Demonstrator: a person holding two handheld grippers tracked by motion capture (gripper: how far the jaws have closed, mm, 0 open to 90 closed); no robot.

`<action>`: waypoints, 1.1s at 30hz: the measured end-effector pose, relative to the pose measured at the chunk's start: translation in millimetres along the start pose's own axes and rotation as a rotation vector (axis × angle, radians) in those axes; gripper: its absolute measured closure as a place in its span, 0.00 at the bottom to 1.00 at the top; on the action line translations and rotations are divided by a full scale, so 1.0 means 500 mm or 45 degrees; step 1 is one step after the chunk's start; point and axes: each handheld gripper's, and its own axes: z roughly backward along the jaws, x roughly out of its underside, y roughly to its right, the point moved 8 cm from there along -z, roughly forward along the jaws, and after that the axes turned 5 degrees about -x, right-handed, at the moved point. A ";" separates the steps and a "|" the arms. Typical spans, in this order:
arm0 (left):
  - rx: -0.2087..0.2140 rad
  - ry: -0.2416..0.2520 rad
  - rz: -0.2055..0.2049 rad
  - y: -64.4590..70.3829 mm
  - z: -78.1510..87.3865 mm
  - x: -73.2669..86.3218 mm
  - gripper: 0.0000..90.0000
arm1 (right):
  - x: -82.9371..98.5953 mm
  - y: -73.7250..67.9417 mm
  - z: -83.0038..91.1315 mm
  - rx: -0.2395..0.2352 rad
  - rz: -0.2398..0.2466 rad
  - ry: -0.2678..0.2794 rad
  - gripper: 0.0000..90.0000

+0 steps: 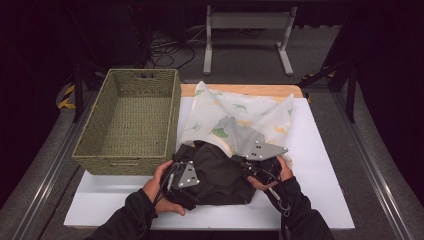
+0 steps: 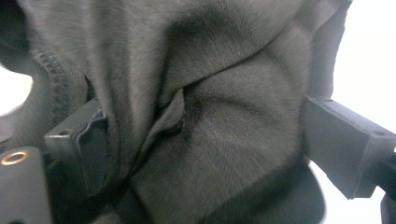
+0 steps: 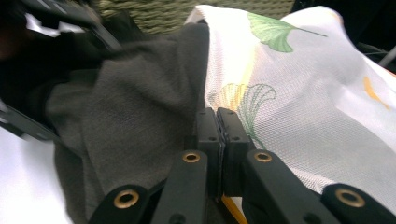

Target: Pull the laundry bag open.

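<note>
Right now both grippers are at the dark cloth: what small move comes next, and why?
Probably close the left gripper: its jaws stand apart with a bunched fold of the dark cloth between them. The right gripper has its jaws together at the cloth's edge beside the leaf-print fabric. Once both ends are held, the cloth could go to the woven basket.

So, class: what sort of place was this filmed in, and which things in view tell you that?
Probably a lab or studio set up for recording, not a home. A white table stands on a grey floor with dark surroundings, loose cables lie behind it, and a metal stand is at the back.
</note>
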 end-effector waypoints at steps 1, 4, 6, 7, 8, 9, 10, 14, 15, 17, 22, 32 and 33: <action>-0.025 -0.004 0.007 0.002 -0.007 0.000 0.12 | 0.000 -0.007 -0.003 -0.020 0.008 -0.007 0.99; -0.129 -0.002 -0.029 0.001 -0.021 -0.001 0.24 | 0.007 -0.021 -0.013 -0.076 0.049 -0.072 0.99; -0.104 0.013 0.006 -0.007 -0.016 -0.001 0.40 | 0.012 -0.029 -0.020 -0.098 0.065 -0.100 0.99; -0.104 0.013 0.006 -0.007 -0.016 -0.001 0.48 | 0.012 -0.031 -0.022 -0.102 0.064 -0.103 0.99; -0.091 0.032 0.035 -0.011 -0.013 -0.001 0.48 | 0.012 -0.031 -0.022 -0.102 0.064 -0.103 0.99; -0.066 0.054 0.057 -0.017 -0.008 -0.001 0.59 | 0.012 -0.033 -0.025 -0.109 0.067 -0.103 0.99; -0.066 0.054 0.057 -0.017 -0.008 -0.001 0.62 | 0.012 -0.033 -0.025 -0.109 0.067 -0.103 0.99; -0.033 0.149 0.140 -0.029 0.010 -0.019 0.70 | 0.006 -0.037 -0.032 -0.105 0.060 -0.085 0.99; -0.033 0.149 0.140 -0.029 0.010 -0.019 0.71 | -0.001 -0.037 -0.030 -0.107 0.044 -0.061 0.99; -0.014 0.221 0.199 -0.039 0.033 -0.046 0.72 | -0.020 -0.037 -0.022 -0.119 0.002 0.008 0.99; -0.005 0.308 0.228 -0.050 0.075 -0.102 0.75 | -0.086 -0.051 0.003 -0.128 0.003 0.122 0.99; -0.073 0.376 0.468 -0.102 0.035 -0.155 0.74 | -0.129 -0.091 0.031 -0.232 -0.010 0.189 0.99; -0.098 0.387 0.510 -0.113 0.025 -0.154 0.74 | -0.123 -0.091 0.030 -0.237 -0.017 0.182 0.99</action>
